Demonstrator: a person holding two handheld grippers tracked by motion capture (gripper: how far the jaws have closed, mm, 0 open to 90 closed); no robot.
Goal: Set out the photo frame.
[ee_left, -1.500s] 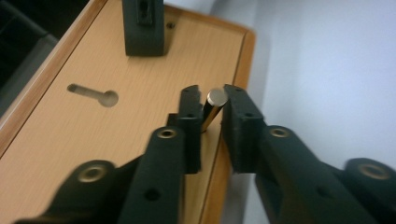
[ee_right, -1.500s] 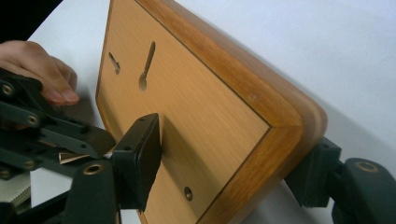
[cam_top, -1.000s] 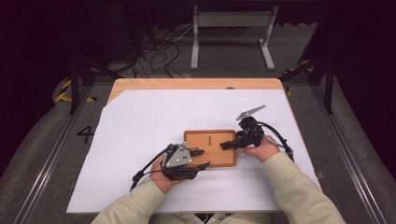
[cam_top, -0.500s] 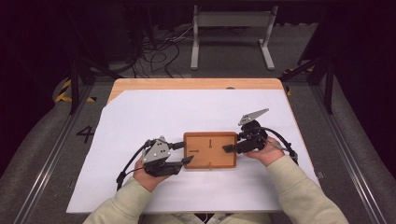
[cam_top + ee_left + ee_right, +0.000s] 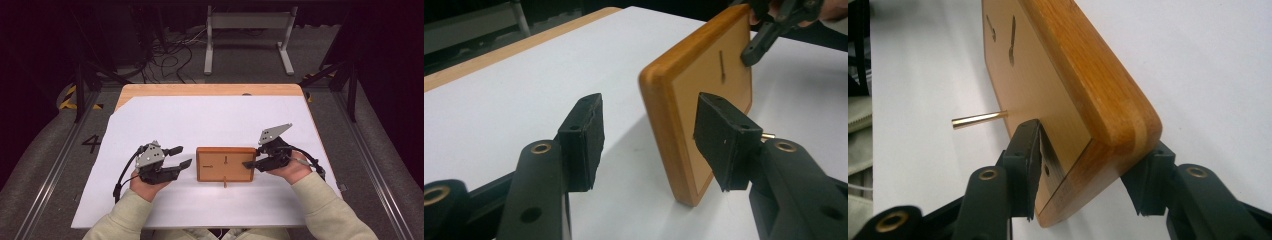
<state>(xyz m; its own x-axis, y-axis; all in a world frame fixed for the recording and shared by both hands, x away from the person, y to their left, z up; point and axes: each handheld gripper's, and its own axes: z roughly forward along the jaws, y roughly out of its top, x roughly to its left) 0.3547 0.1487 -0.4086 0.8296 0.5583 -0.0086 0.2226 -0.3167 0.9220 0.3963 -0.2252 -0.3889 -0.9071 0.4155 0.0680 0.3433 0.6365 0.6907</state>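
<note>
A big white sheet (image 5: pixel 200 125) covered most of a wooden table (image 5: pixel 210 90), and only a strip of bare wood showed along the far edge. Behind the table, a grey metal stand (image 5: pixel 247 30) stood on the dark floor (image 5: pixel 45 150). Black cables (image 5: pixel 170 47) lay tangled near it.

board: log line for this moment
board on table | right gripper shut on board edge | left gripper open, beside board, apart | brass pin sticks out

"4" marked on floor (image 5: pixel 91 144), left of table.
</note>
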